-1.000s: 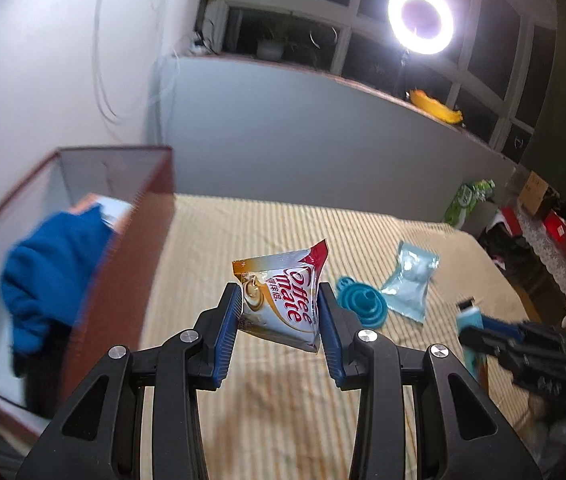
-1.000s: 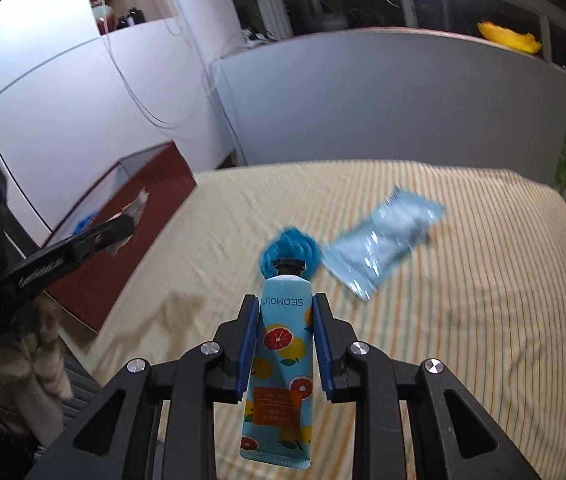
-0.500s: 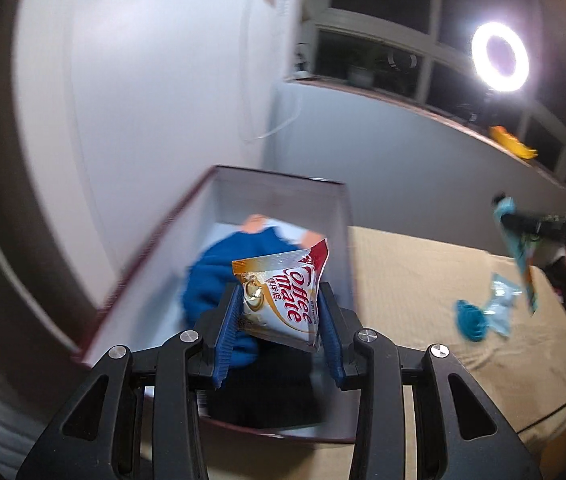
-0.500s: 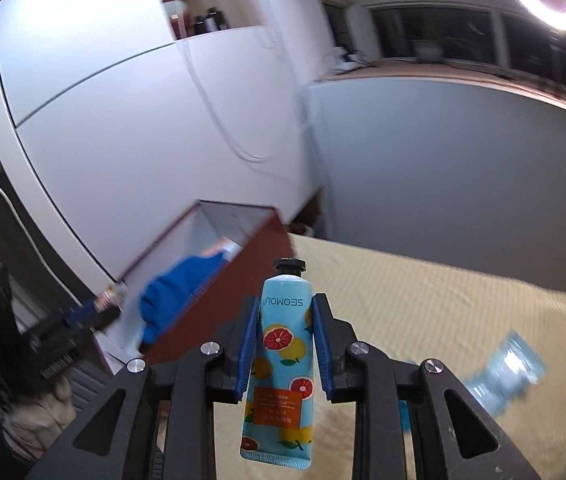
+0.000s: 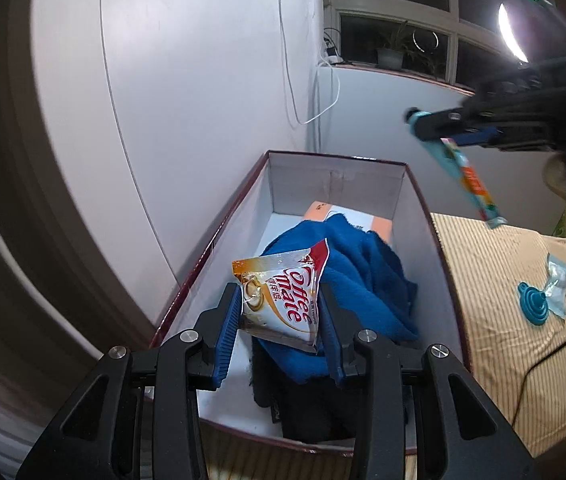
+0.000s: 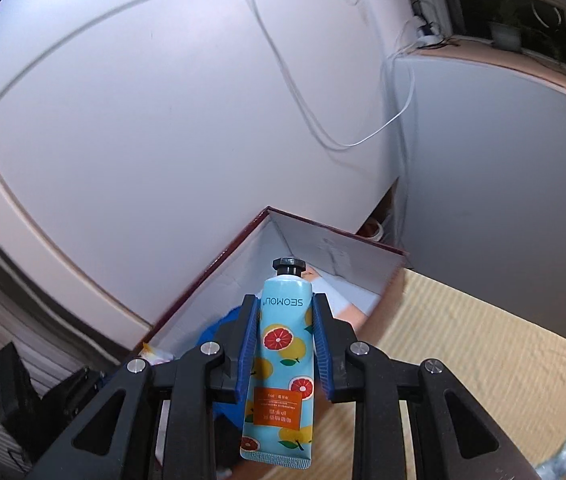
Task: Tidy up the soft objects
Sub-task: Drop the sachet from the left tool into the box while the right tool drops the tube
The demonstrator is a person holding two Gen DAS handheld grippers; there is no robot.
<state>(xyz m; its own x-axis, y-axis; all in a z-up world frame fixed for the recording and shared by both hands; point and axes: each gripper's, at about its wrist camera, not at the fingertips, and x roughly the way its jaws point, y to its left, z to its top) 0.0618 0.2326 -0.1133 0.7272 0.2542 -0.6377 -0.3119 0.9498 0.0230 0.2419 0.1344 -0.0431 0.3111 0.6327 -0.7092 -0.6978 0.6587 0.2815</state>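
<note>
Our left gripper [image 5: 279, 312] clamps the Coffee mate sachet [image 5: 281, 294] at centre frame, above the box [image 5: 423, 208] holding a blue cloth [image 5: 363, 276]. Our right gripper [image 6: 281, 350] pinches the hand-cream tube [image 6: 281, 364]. Letting go too early could drop either outside the rim.

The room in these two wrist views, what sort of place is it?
Probably a bedroom at night: a tan striped bedspread, dark windows with a potted plant on the sill, and a maroon storage box against the white wall.
</note>
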